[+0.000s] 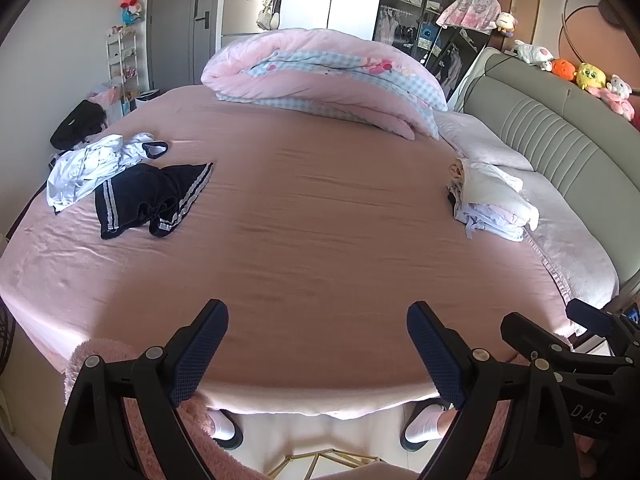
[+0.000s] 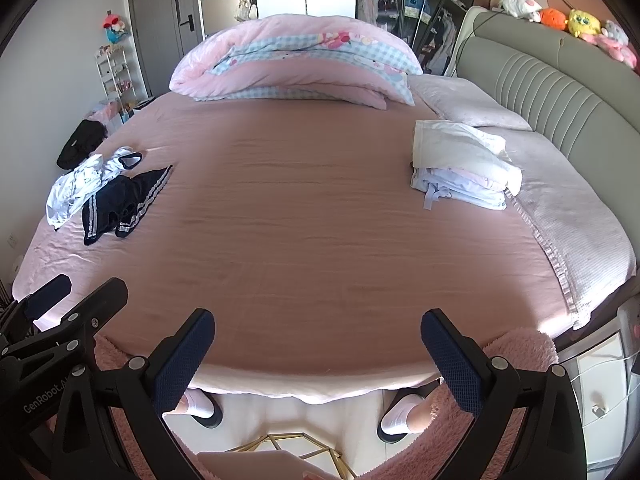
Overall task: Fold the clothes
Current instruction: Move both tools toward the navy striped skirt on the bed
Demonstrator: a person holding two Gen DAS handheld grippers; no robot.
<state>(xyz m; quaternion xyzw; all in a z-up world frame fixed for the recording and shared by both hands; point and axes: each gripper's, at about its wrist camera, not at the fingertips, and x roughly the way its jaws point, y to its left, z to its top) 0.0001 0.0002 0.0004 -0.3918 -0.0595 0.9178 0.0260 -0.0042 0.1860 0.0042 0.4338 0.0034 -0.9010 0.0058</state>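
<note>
Dark navy shorts with white side stripes lie crumpled on the pink bed at the left, beside a rumpled white shirt. They also show in the right wrist view: the shorts and the shirt. A stack of folded pale clothes sits at the right near the headboard, and it shows in the right wrist view too. My left gripper is open and empty over the bed's near edge. My right gripper is open and empty beside it.
A folded pink and blue checked duvet lies at the far side of the pink sheet. A grey padded headboard with plush toys runs along the right. A black bag sits at the far left edge. My feet stand on the floor below.
</note>
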